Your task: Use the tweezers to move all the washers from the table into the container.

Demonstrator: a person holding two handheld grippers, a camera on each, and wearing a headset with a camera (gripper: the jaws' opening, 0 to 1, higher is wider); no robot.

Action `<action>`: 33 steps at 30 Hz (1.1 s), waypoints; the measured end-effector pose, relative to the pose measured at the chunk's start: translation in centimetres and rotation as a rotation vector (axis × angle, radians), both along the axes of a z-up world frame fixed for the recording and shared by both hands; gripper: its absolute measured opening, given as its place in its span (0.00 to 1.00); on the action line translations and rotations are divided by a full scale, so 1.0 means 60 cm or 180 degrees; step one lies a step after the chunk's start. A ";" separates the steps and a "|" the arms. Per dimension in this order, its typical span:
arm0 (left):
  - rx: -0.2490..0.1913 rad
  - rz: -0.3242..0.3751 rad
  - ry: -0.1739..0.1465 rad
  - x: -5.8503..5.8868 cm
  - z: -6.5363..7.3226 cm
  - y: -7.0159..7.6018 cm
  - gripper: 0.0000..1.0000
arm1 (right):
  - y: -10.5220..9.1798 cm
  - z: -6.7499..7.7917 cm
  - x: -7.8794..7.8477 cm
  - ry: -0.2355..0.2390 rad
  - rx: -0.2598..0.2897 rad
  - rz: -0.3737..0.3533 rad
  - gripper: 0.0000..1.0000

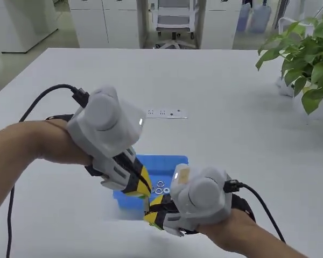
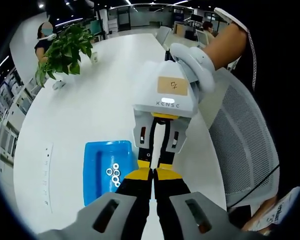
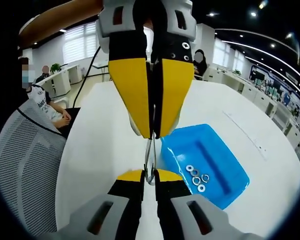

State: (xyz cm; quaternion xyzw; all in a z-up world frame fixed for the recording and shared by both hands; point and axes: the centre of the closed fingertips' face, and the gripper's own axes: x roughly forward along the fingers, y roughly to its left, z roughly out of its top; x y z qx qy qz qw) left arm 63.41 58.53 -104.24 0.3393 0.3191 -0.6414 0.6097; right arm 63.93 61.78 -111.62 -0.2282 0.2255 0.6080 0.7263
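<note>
A blue container (image 1: 175, 161) sits on the white table (image 1: 215, 86) with several washers (image 1: 161, 188) inside it. The container (image 3: 230, 167) and washers (image 3: 196, 179) also lie right of the jaws in the right gripper view. My left gripper (image 1: 145, 191) and right gripper (image 1: 154, 207) meet tip to tip just left of the container. Thin metal tweezers (image 3: 150, 147) run between them, with both pairs of yellow jaws closed on them. In the left gripper view the container (image 2: 95, 175) and washers (image 2: 114, 174) sit left of my left gripper (image 2: 153, 176).
A green potted plant (image 1: 307, 59) stands at the table's far right. A thin white strip (image 1: 166, 113) lies beyond the container. An office chair (image 1: 174, 21) stands behind the table's far edge. A mesh chair (image 3: 25, 150) and a seated person (image 3: 42, 107) are near the table's side.
</note>
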 end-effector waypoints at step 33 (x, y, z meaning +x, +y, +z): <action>0.0002 0.0003 -0.0216 0.077 0.051 0.023 0.05 | 0.022 0.052 0.084 -0.0120 0.0014 0.0060 0.10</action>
